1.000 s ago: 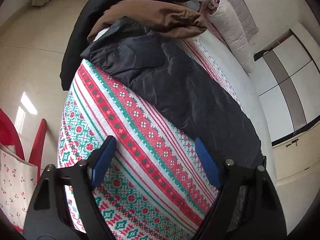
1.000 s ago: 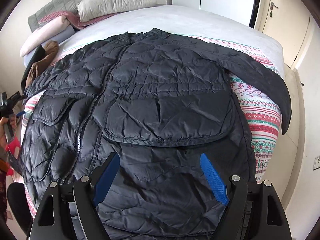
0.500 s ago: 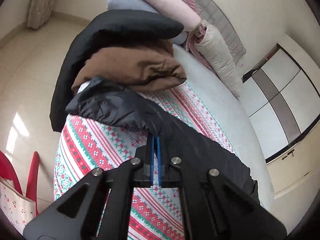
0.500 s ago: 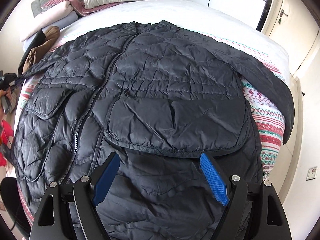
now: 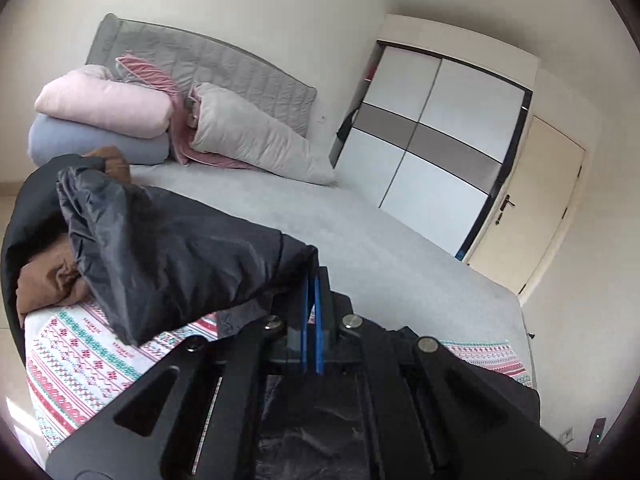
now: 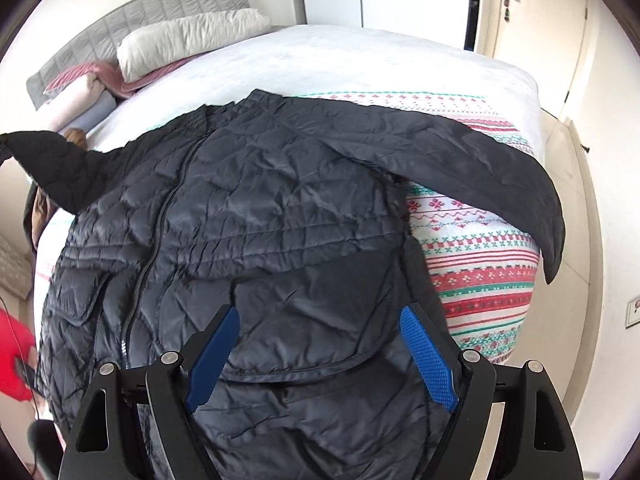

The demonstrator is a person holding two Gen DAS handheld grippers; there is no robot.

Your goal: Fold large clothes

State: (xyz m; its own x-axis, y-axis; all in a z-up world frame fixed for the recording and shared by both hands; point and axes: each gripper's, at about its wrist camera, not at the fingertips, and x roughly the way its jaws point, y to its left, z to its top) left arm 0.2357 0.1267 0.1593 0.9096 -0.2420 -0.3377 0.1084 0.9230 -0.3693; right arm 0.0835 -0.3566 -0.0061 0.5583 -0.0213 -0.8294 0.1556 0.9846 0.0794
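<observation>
A black quilted jacket lies front up on the bed, zip closed. My left gripper is shut on the jacket's left sleeve and holds it lifted above the bed; the raised sleeve also shows in the right wrist view. The other sleeve lies stretched over the patterned blanket toward the bed's right edge. My right gripper is open and empty, hovering above the jacket's lower hem.
Folded brown and black clothes are stacked at the bed's left side. Pillows and rolled bedding lie against the grey headboard. A wardrobe and a door stand beyond the bed. Something red is at the left edge.
My left gripper closed on the sleeve and lifted it up off the blanket, tilting upward. My right gripper stayed open and moved slightly back over the hem.
</observation>
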